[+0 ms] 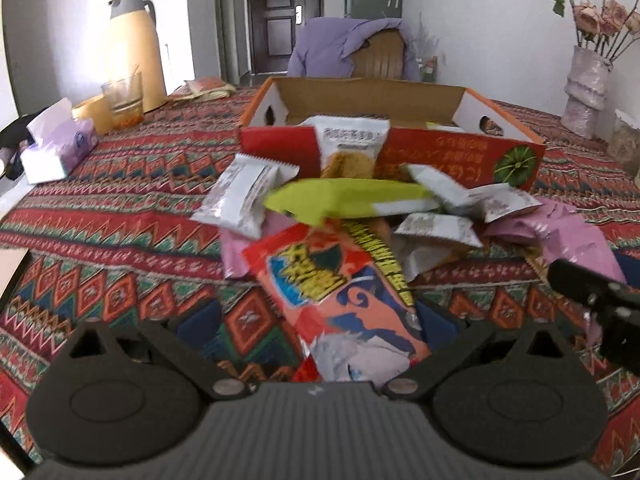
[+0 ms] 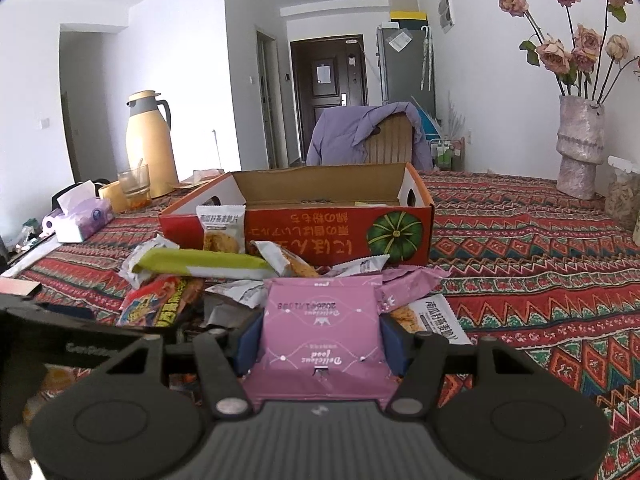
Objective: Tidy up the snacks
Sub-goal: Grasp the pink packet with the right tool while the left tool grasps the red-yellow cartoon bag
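Clamping the pink packet (image 2: pixel 320 332) between its blue pads (image 2: pixel 248 344), your right hand-held gripper (image 2: pixel 320 346) held it just above the snack pile (image 2: pixel 224 280) before the red box (image 2: pixel 312 220) on the surface (image 2: pixel 520 272). Your left hand-held gripper (image 1: pixel 356 344) gripped a red packet (image 1: pixel 336 292) over that pile.

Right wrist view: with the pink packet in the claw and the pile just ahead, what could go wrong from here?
1. The right claw pinches the pink packet by its sides; the soft packet may buckle or slip.
2. Snacks are heaped against the cardboard box; a low carry could snag the green packet.
3. The left claw is close, holding the red packet; they could collide.
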`<state>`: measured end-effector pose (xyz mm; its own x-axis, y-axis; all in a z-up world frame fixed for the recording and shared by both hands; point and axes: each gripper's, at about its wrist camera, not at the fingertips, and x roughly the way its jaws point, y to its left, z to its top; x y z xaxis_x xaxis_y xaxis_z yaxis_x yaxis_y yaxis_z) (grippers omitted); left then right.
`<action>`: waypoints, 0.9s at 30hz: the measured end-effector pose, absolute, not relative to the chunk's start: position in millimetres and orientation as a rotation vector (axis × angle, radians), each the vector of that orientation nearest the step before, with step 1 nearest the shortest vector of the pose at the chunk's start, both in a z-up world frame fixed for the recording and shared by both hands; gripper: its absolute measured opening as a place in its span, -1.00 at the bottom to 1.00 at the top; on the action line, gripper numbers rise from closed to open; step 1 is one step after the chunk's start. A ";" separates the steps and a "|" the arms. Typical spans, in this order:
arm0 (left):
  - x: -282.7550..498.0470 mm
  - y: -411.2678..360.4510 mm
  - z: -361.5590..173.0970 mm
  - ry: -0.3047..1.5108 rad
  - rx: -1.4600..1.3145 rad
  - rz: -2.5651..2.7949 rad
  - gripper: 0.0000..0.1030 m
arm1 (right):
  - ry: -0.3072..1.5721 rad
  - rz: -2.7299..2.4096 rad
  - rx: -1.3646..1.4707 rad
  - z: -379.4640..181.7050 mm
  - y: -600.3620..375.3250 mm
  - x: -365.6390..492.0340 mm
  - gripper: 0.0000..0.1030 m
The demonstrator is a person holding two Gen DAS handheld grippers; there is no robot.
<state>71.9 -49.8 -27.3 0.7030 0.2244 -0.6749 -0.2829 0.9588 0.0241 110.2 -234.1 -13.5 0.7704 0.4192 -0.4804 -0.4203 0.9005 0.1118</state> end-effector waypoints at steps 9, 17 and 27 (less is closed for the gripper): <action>69.7 -35.1 -41.1 0.812 -0.123 0.285 1.00 | 0.519 0.467 -0.015 -12.2 -226.3 104.6 0.18; 65.7 -35.6 -45.9 0.795 -0.142 0.225 0.98 | 0.520 0.463 -0.018 -11.5 -226.3 102.3 0.18; 58.2 -37.1 -40.6 0.750 -0.148 0.163 0.13 | 0.513 0.476 -0.024 -10.0 -223.2 97.8 0.18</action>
